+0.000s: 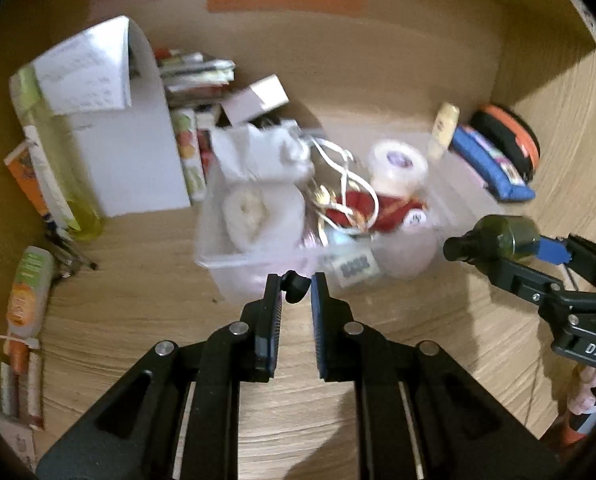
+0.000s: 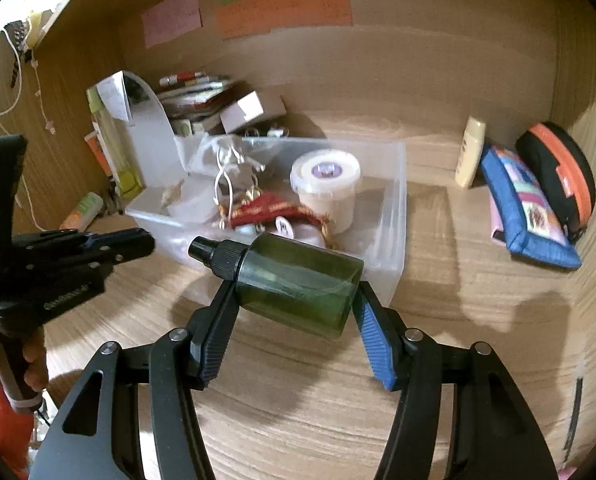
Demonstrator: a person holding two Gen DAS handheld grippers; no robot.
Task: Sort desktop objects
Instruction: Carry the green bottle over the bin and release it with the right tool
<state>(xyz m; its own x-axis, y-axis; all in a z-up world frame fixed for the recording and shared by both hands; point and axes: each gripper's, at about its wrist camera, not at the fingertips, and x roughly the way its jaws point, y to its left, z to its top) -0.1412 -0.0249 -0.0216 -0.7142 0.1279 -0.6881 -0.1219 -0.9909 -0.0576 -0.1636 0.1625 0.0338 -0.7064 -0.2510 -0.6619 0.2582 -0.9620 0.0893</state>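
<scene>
My right gripper [image 2: 293,294] is shut on a dark green spray bottle [image 2: 298,276], held sideways with its black nozzle to the left, above the desk in front of a clear plastic bin [image 2: 394,216]. The bottle also shows in the left wrist view [image 1: 498,238]. My left gripper [image 1: 296,290] is shut on a small black object [image 1: 296,286] just before the bin's near wall [image 1: 233,264]. The bin holds a white tub [image 2: 325,184], a red cloth item [image 2: 273,210], white cord and a white roll [image 1: 245,212].
A white box [image 1: 129,152], stacked booklets [image 1: 197,72] and a small carton [image 1: 257,96] stand back left. A tube [image 1: 27,292] lies at the left. A cream bottle [image 2: 470,152], blue pouch [image 2: 526,216] and orange-black case [image 2: 558,176] sit at the right against the wooden walls.
</scene>
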